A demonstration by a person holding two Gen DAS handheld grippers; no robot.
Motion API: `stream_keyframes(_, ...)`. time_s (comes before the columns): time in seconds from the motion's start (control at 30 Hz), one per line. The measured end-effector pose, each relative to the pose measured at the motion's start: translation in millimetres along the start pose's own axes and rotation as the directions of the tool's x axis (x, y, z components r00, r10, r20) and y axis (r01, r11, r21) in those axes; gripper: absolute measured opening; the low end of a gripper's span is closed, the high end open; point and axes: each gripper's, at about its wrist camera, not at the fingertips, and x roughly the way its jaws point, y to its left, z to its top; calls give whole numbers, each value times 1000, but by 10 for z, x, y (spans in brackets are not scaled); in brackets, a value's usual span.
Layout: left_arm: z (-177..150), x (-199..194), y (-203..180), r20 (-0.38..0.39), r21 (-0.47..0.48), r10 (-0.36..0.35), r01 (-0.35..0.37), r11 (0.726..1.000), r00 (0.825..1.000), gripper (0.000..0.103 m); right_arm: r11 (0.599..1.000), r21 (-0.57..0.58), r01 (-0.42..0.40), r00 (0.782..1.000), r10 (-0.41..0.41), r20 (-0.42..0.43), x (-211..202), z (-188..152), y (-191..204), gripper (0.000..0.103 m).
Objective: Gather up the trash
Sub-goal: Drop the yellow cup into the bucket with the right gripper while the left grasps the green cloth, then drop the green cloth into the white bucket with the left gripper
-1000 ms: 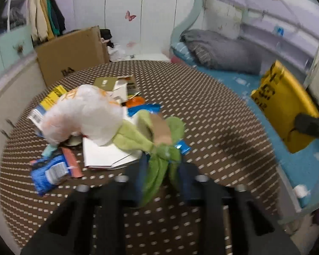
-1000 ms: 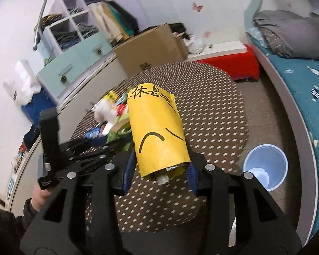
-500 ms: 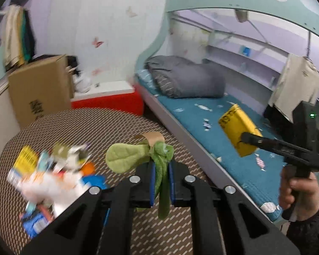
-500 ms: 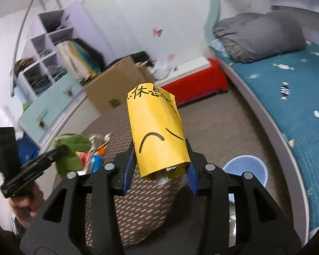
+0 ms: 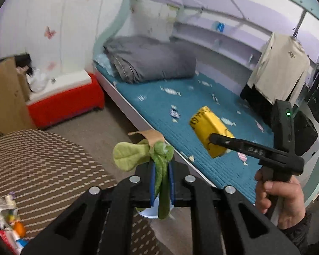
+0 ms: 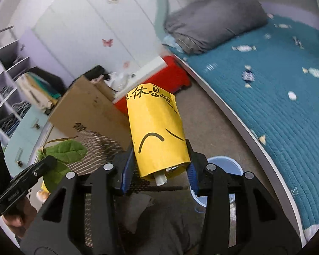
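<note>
Left claw: my left gripper is pressed together on the green leaf-shaped scrap, its blue pads squeezing the bunched middle.
Green scrap: one lobe fans out to the left of my fingertips, a strip hangs down below the pads, and a brown paper tab sticks up at the top.
Right claw: my right gripper pinches the yellow paper packet by its lower end, one pad on each side.
Yellow packet: it stands up and forward out of the jaws, black characters at its top edge, a white bit poking out at the bottom.
Bin: the pale blue bin sits on the floor just behind my right fingers, beside the bed.
Remaining trash: a small heap of wrappers lies on the dotted brown table, low and left of my left claw, well apart from it.
</note>
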Motion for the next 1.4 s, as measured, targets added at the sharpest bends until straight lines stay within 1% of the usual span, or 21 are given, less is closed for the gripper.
stream_keyframes(0.13,66,565,-89,-104,2,-17,17,1000,994,10,998,57,39,997,-35,-67,376,31,-286,43)
stream_keyframes(0.23,60,930,-137,-170,5,-12,13,1000,985,10,992,105,75,988,-59,-142,744,-26,-544,43)
stream_keyframes(0.33,37,1246,-188,-226,19,-5,9,1000,974,10,983,151,104,972,-69,-223,1150,-148,-826,44)
stream_keyframes(0.4,22,1426,-200,-262,30,3,6,1000,965,10,979,171,114,960,-64,-274,1375,-220,-956,56)
stream_keyframes(0.43,18,1501,-208,-278,37,6,4,999,961,10,973,188,133,948,-69,-312,1532,-291,-1057,60)
stream_keyframes(0.47,10,1589,-230,-297,47,10,4,999,955,10,968,204,145,941,-71,-332,1626,-336,-1129,69)
stream_keyframes(0.5,0,1684,-254,-316,58,16,2,998,949,10,959,238,153,937,-65,-343,1710,-400,-1244,73)
stream_keyframes(0.6,-6,1889,-287,-358,75,33,-6,997,933,10,941,293,170,943,-69,-325,1698,-451,-1430,79)
stream_keyframes(0.67,-18,2011,-300,-385,84,36,-4,996,922,11,932,324,163,953,-64,-296,1587,-451,-1497,81)
stream_keyframes(0.73,-29,2129,-308,-412,87,34,2,996,911,13,931,330,155,962,-67,-264,1424,-427,-1523,82)
stream_keyframes(0.77,-42,2198,-310,-430,88,32,7,996,902,14,933,326,154,965,-72,-250,1355,-399,-1516,82)
stream_keyframes(0.8,-47,2242,-303,-440,92,42,-1,996,897,27,935,322,151,969,-74,-237,1286,-380,-1515,83)
stream_keyframes(0.83,-52,2284,-291,-445,95,60,-19,995,894,54,937,317,144,973,-76,-218,1190,-364,-1502,84)
stream_keyframes(0.87,-54,2298,-267,-440,92,85,-49,995,894,72,939,313,140,976,-78,-203,1108,-351,-1484,86)
stream_keyframes(0.9,-55,2278,-243,-424,89,117,-88,992,898,94,941,310,137,978,-80,-191,1053,-335,-1472,88)
stream_keyframes(0.93,-49,2261,-231,-411,87,130,-103,991,902,94,943,305,135,981,-84,-176,973,-326,-1445,89)
stream_keyframes(1.0,-29,2190,-197,-400,63,119,-102,993,909,94,947,293,132,985,-92,-148,831,-329,-1392,93)
stream_keyframes(1.07,-15,2097,-182,-385,41,120,-113,993,915,94,948,288,132,986,-95,-139,793,-323,-1310,96)
stream_keyframes(1.2,31,1796,-219,-316,42,128,-121,992,940,94,950,279,141,987,-114,-109,667,-370,-1158,97)
stream_keyframes(1.3,50,1532,-254,-265,46,136,-128,991,955,94,951,265,159,986,-141,-84,572,-387,-1009,97)
stream_keyframes(1.4,44,1285,-278,-223,38,141,-136,990,964,94,956,238,172,985,-164,-55,452,-382,-839,97)
